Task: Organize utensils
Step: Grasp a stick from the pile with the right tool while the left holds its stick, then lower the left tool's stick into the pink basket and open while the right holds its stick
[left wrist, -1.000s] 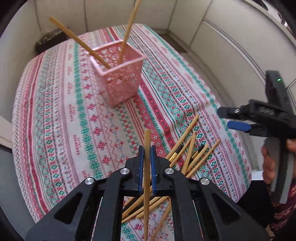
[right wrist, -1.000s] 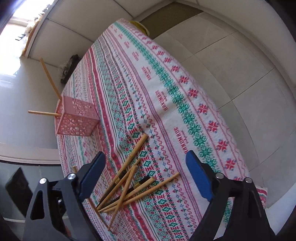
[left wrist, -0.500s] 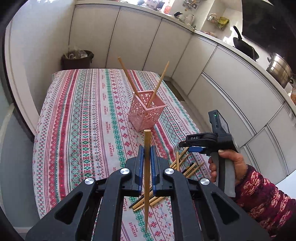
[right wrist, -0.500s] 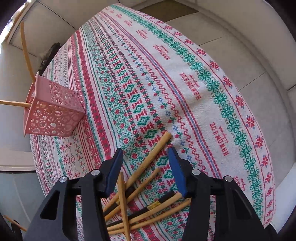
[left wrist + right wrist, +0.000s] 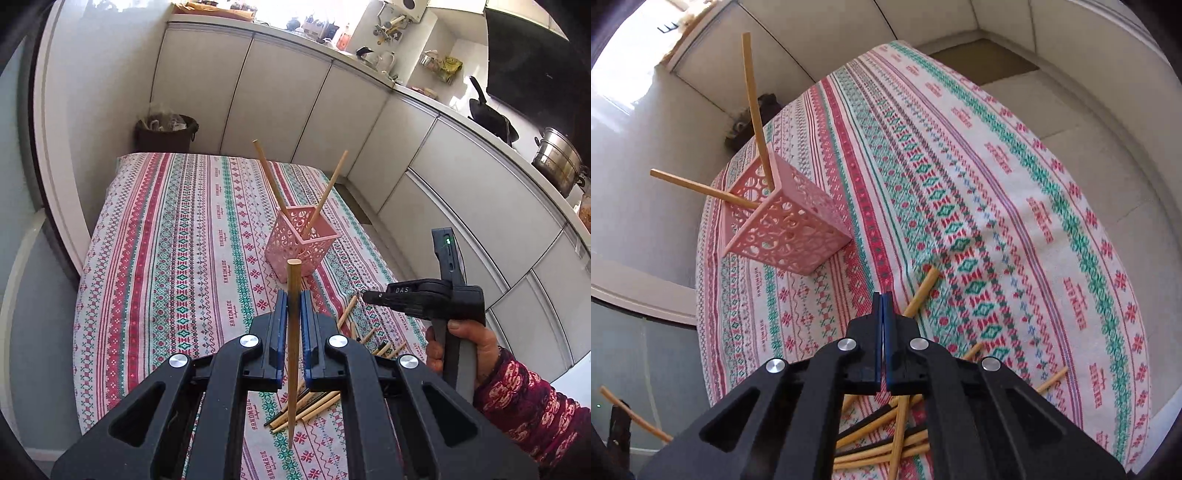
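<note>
My left gripper (image 5: 292,302) is shut on a wooden chopstick (image 5: 293,343) and holds it upright, high above the table. A pink lattice basket (image 5: 300,244) stands beyond it with two chopsticks leaning out. My right gripper (image 5: 882,308) is shut with its pads together, nothing visibly between them, low over a pile of loose chopsticks (image 5: 886,439). The pile also shows in the left wrist view (image 5: 317,402). The basket (image 5: 786,225) is to the upper left in the right wrist view.
The table carries a striped red and green tablecloth (image 5: 177,236). A dark bin (image 5: 166,129) stands past its far end. White cabinets (image 5: 461,192) run along the right, with pots on the counter.
My left gripper has risen and tipped up with its chopstick. My right gripper has closed from wide open to shut and moved down onto the pile.
</note>
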A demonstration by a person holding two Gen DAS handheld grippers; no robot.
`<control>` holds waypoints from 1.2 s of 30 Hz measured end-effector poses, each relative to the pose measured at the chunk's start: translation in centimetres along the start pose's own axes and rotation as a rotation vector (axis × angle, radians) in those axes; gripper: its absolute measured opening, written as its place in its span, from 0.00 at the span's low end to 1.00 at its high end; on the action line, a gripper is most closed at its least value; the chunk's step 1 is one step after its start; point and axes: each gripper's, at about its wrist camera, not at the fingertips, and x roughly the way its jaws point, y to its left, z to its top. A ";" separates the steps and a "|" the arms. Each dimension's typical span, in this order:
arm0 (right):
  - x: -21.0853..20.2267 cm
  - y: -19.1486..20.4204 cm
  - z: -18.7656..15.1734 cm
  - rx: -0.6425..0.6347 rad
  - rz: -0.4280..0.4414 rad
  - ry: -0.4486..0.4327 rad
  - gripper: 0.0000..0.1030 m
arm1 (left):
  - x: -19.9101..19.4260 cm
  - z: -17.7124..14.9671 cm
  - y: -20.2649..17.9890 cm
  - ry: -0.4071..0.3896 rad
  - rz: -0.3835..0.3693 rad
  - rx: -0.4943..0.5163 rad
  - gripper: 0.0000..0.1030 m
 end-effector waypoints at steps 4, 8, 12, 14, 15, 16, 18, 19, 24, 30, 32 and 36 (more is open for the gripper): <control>-0.3 -0.1 -1.1 -0.022 -0.048 0.059 0.44 | -0.6 -0.2 -0.4 -0.011 0.000 0.006 0.06; 0.9 0.1 -2.4 -0.067 -0.105 0.098 0.48 | -0.9 -0.2 -0.7 -0.026 -0.001 0.006 0.06; 2.7 0.3 -2.5 -0.104 -0.150 0.097 0.45 | -0.8 -0.2 -0.6 -0.020 -0.005 0.010 0.06; 4.3 0.6 -2.6 -0.109 -0.162 0.119 0.41 | -0.8 -0.2 -0.5 -0.018 -0.003 0.010 0.06; 4.8 0.7 -2.9 -0.118 -0.168 0.124 0.34 | -0.8 -0.2 -0.4 -0.019 -0.002 0.006 0.06; 4.7 1.0 -3.0 -0.141 -0.180 0.093 0.31 | -0.8 -0.1 -0.3 -0.020 0.000 0.001 0.06; 4.5 1.6 -3.5 -0.168 -0.148 0.092 0.08 | -0.8 0.0 -0.2 -0.024 0.003 -0.003 0.06; 4.1 1.7 -3.7 -0.167 -0.145 0.082 0.08 | -0.9 0.0 -0.3 -0.028 0.003 -0.003 0.06; -2.0 1.1 -5.2 -0.177 -0.039 -0.023 0.07 | -1.9 -0.2 -1.6 -0.068 -0.008 0.027 0.06; -11.5 0.0 -7.9 -0.240 0.053 -0.170 0.07 | -3.1 -0.9 -4.5 -0.107 0.019 0.059 0.06; -14.4 -0.2 -8.3 -0.260 0.067 -0.221 0.07 | -3.4 -1.2 -5.4 -0.118 0.019 0.052 0.06; -19.4 0.3 -8.7 -0.303 0.098 -0.294 0.07 | -3.2 -1.3 -6.8 -0.108 0.032 0.053 0.06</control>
